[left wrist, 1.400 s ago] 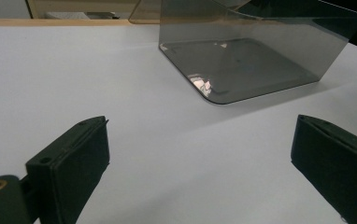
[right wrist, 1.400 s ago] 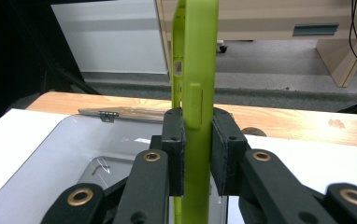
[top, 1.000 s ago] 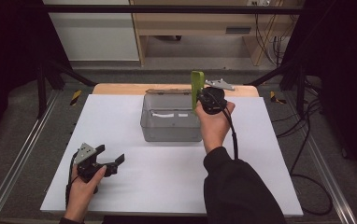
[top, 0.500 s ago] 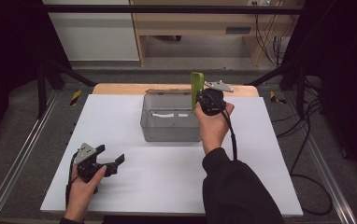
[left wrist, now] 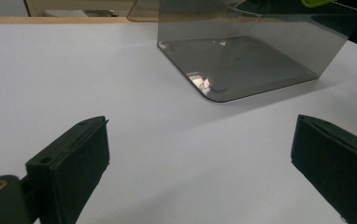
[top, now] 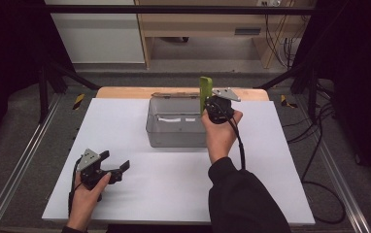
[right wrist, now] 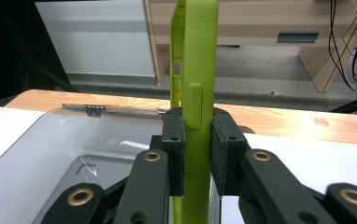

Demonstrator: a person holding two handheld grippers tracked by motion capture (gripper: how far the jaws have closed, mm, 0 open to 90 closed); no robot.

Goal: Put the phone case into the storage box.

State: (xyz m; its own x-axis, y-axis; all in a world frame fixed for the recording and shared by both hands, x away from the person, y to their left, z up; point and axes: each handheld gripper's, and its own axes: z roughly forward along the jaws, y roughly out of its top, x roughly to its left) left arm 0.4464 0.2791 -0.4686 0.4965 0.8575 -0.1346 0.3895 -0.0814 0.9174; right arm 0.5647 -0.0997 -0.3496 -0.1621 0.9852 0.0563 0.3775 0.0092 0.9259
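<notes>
A lime-green phone case (right wrist: 195,70) stands upright, edge-on, clamped between the two black pads of my right gripper (right wrist: 196,154). In the high view that right gripper (top: 211,108) holds the green case (top: 205,92) above the right rim of a clear grey plastic box (top: 176,124) at the table's back middle. My left gripper (top: 116,164) rests on the white table near the front left, open with nothing between its fingers. In the left gripper view its wide-apart pads (left wrist: 78,163) frame bare table, with the clear box (left wrist: 246,65) farther off.
The white table top (top: 140,194) has a wooden strip (top: 120,92) along its back edge. The box's hinged lid (right wrist: 116,110) lies open at the back. Dark frame rails run along both sides, and cables hang at the right.
The right hand with the green case has shifted slightly over the box's right rim. The left gripper has stayed still.
</notes>
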